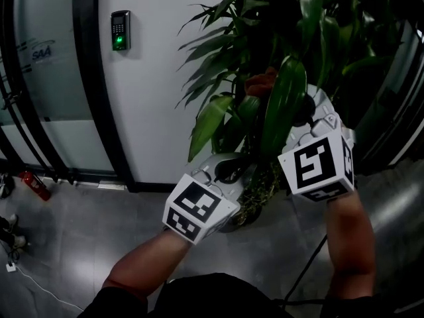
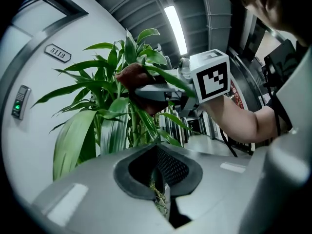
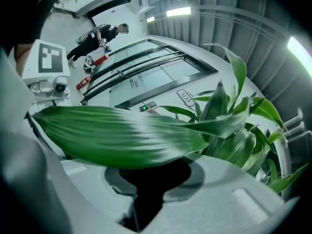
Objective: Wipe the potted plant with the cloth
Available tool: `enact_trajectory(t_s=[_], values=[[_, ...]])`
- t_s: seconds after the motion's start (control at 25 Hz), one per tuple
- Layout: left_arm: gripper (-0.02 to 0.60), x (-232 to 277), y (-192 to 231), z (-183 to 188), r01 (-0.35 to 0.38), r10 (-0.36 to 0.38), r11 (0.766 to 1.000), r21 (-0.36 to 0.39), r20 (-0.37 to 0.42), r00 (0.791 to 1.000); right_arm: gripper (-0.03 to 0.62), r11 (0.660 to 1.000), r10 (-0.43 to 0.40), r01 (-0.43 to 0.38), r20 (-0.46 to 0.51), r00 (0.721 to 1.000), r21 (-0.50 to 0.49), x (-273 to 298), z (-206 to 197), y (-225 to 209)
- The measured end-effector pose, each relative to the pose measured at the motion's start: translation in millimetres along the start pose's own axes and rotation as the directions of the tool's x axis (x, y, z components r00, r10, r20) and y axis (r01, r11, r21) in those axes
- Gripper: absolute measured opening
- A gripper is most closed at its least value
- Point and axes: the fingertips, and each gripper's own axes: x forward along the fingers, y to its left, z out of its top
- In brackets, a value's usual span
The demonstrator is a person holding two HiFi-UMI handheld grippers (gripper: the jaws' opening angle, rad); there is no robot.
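Note:
The potted plant (image 1: 285,58) has long green leaves and stands against the white wall. My right gripper (image 2: 146,89) reaches in among the leaves, shut on a reddish-brown cloth (image 2: 132,76). In the head view the cloth (image 1: 260,83) shows between the leaves, above the right gripper's marker cube (image 1: 318,164). One broad leaf (image 3: 122,138) lies across the right gripper's jaws, and the cloth is a dark mass (image 3: 153,179) under it. My left gripper (image 1: 232,169) stays low near the pot (image 1: 255,197). Its jaws are shut, and I see no leaf caught in them.
A fingerprint reader (image 1: 120,30) is mounted on the wall left of the plant. Black-framed glass doors stand at the left, with a red extinguisher (image 1: 34,185) on the floor. A dark cable (image 1: 308,270) runs over the grey floor. A person (image 3: 100,35) stands far off.

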Motion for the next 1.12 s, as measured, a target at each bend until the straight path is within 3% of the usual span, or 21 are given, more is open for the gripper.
enact_trajectory(t_s=[0.6,0.88,1.12], values=[[0.017,-3,7,-1,-0.021,0.021,1.000,-0.015,0.000,1.000,0.066,0.979,0.185,-0.189,-0.057,0.981,-0.074,-7,-13,60],[0.017,-5,9,-2,-0.025,0.025,1.000,-0.006,-0.013,1.000,0.066,0.926,0.367,-0.373,-0.090,0.926,-0.059,-20,-18,97],[0.017,-6,10,-6,-0.039,0.040,0.999,0.032,-0.033,0.999,0.066,0.879,0.469,-0.474,-0.098,0.878,-0.041,-32,-20,118]])
